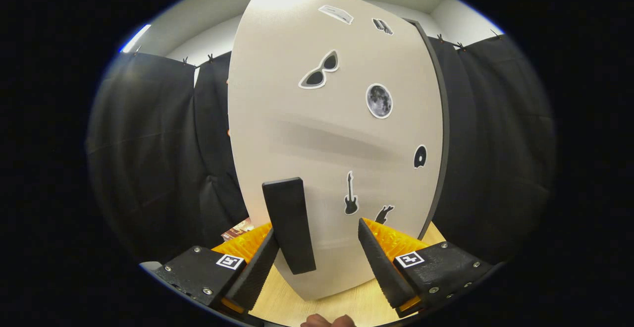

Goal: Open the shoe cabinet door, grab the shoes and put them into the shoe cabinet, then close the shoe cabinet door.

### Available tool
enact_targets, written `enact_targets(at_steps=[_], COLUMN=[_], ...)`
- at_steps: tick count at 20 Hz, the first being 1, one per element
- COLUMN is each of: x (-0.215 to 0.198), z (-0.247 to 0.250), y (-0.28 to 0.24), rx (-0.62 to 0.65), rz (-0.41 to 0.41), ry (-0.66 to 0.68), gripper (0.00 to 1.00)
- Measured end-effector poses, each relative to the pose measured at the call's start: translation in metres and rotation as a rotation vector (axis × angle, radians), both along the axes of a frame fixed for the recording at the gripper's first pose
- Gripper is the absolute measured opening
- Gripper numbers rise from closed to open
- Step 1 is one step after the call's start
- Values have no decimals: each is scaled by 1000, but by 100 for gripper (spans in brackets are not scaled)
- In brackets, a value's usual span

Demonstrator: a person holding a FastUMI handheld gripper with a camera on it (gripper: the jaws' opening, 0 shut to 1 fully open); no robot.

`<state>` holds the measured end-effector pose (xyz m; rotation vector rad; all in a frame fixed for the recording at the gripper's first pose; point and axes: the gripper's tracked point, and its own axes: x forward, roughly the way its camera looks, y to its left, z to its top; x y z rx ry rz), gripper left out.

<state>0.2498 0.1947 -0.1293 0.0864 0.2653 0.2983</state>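
From the gripper view, I see the shoe cabinet door (337,134) standing upright just ahead of my tongs (317,252), which are spread wide and hold nothing. Its dark handle (290,225) runs vertically between the fingers, nearer the left one. The cabinet stands on the wooden surface (356,302).

Black cloth wall (148,158); wooden floor (356,302)

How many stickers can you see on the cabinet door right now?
7 on the cabinet door: two near the top, sunglasses, moon, disc by the right edge, guitar, a small one just above the open tongs. The handle may hide more.
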Motion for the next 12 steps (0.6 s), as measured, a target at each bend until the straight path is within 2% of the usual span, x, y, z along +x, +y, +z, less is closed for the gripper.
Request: enact_targets(at_steps=[12], x=[25], z=[0], y=[22], rx=[31], rz=[-23], ry=[5], gripper=[93])
